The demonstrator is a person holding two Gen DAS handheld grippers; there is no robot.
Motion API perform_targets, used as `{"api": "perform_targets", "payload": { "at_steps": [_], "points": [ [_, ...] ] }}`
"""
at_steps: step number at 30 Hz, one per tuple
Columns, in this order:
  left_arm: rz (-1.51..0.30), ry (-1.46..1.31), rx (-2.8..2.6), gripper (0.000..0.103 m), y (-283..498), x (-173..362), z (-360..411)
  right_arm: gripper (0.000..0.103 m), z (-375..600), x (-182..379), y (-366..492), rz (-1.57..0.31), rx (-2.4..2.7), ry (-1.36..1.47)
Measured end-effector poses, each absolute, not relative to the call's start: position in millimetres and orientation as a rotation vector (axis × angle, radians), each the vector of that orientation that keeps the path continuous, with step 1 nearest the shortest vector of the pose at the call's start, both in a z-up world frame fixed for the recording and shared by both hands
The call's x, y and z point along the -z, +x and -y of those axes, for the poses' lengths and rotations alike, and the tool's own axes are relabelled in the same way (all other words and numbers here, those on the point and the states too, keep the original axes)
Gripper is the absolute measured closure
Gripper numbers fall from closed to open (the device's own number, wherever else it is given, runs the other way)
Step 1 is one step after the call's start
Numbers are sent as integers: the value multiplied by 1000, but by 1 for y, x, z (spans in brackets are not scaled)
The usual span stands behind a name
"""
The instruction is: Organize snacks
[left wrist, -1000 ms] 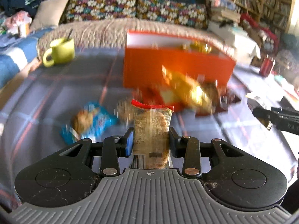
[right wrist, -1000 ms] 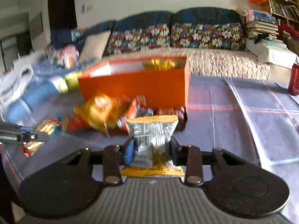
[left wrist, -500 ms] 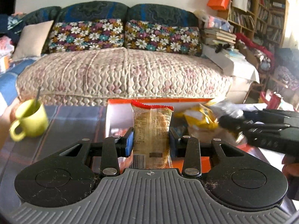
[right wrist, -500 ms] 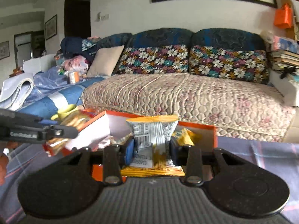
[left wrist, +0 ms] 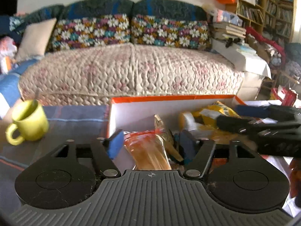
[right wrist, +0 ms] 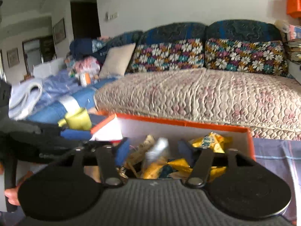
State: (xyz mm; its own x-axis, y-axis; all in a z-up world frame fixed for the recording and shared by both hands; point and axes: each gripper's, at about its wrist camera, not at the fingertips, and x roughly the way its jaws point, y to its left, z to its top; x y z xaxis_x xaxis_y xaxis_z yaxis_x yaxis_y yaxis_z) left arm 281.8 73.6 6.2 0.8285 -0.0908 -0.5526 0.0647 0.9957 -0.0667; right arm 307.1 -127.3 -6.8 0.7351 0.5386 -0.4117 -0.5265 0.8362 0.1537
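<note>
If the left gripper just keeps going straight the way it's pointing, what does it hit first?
Most likely the clear-wrapped snack dropping between the open fingers of the left gripper, then the other packets in the orange box and its white back wall. Depth is hard to judge here.

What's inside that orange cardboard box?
The orange cardboard box holds crinkly snack packets: a yellow packet at the back, a clear red-edged cake packet dropping from the open left claw. Whatever lies under the pile is hidden.
</note>
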Motion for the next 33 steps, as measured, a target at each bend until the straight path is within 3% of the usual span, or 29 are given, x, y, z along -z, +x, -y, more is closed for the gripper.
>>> {"api": "perform_targets", "payload": {
  "at_steps": [2,3,6,16,21,26,27,28,29,31,33],
  "points": [
    [-567,-40,72,55,257,-15,-73,12,144,-5,285,-426,-569,45],
    [-558,-45,80,54,240,-18,-73,8,153,-9,271,-411,-562,54],
    [-562,-59,94,44,196,-16,-69,9,178,-7,234,-420,-544,85],
    [-755,-91,114,43,93,51,-35,9,237,82,155,-689,-434,274],
    [-764,-125,121,44,103,49,-29,9,244,81,144,-670,-416,261],
    [-696,-181,135,34,150,28,-24,9,245,79,146,-661,-430,284],
    [-706,-192,141,36,161,29,-23,9,245,78,147,-657,-430,272],
    [-720,-202,144,45,171,32,-23,9,246,77,148,-654,-427,259],
    [-747,-202,139,66,181,38,-21,9,245,77,148,-653,-424,248],
    [-797,-215,148,93,193,49,-21,9,248,78,149,-656,-420,248],
    [-793,-235,155,101,189,49,-23,9,250,78,150,-657,-421,266]
  ]
}}
